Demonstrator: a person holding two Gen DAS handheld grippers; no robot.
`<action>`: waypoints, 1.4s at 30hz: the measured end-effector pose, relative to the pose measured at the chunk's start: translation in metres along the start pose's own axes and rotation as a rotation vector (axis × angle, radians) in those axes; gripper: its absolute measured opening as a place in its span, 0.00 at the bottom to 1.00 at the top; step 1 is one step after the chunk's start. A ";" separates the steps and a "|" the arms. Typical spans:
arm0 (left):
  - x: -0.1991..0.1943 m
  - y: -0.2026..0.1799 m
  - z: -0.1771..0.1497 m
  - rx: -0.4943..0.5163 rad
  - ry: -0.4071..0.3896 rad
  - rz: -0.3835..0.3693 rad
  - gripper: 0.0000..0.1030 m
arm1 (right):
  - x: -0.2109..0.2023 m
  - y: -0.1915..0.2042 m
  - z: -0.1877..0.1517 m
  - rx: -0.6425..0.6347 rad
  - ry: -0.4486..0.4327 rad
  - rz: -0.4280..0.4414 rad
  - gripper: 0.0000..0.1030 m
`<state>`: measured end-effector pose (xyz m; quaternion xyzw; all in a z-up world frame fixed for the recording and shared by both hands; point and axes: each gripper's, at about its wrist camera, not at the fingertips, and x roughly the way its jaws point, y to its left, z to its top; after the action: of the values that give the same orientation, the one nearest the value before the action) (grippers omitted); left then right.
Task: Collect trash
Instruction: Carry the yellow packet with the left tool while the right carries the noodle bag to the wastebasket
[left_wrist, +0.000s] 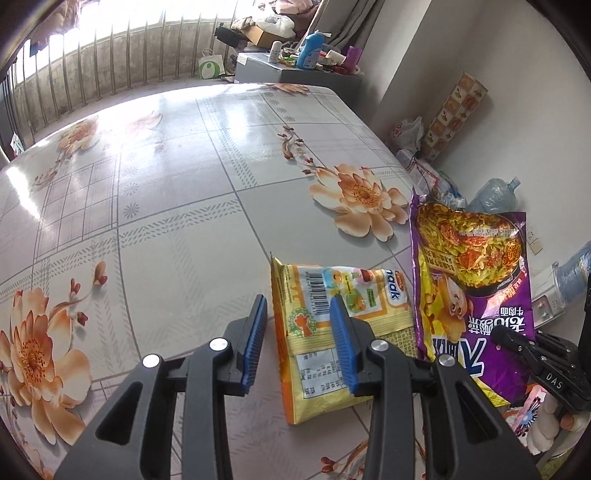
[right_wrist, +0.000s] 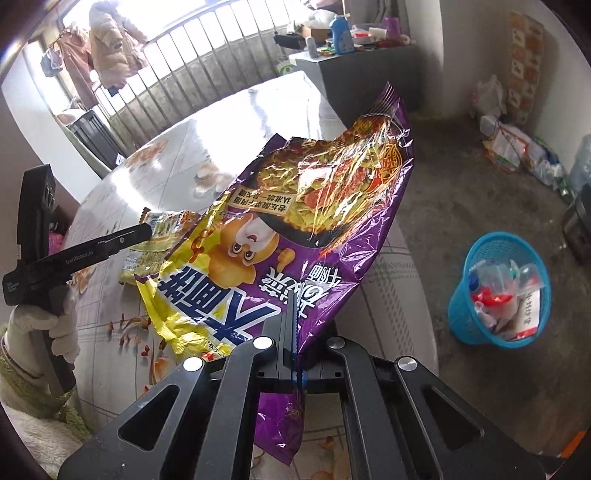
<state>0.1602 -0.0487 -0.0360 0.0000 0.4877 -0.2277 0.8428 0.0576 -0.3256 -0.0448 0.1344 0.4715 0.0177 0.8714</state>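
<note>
Purple noodle bag (right_wrist: 295, 221) is pinched tight in the right claw (right_wrist: 293, 332), lifted off the bench (right_wrist: 388, 280). Next it should swing over to the blue bin (right_wrist: 498, 291) on the floor and drop in. Left of the bag, the left claw (left_wrist: 299, 332) hangs spread apart over the yellow wrapper (left_wrist: 314, 373), ready to pinch it.

Bright daylight through a barred window (left_wrist: 110, 55), glaring off a flower-patterned desk (left_wrist: 166, 192). Cluttered grey cabinet (left_wrist: 295, 74) behind, white walls (left_wrist: 498, 55), rough grey floor (right_wrist: 461, 192), clothes (right_wrist: 110, 48) hanging outside.
</note>
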 end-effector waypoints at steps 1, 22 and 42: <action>0.001 -0.002 0.000 0.010 -0.002 0.011 0.28 | -0.001 0.000 0.000 0.001 -0.004 0.002 0.00; -0.033 -0.127 0.089 0.226 -0.137 -0.305 0.08 | -0.123 -0.170 -0.024 0.464 -0.403 -0.163 0.00; 0.225 -0.371 0.100 0.529 0.281 -0.343 0.09 | 0.074 -0.365 -0.078 0.933 -0.105 0.063 0.33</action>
<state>0.1944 -0.4900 -0.0865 0.1679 0.5161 -0.4824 0.6876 -0.0005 -0.6482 -0.2377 0.5265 0.3801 -0.1766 0.7397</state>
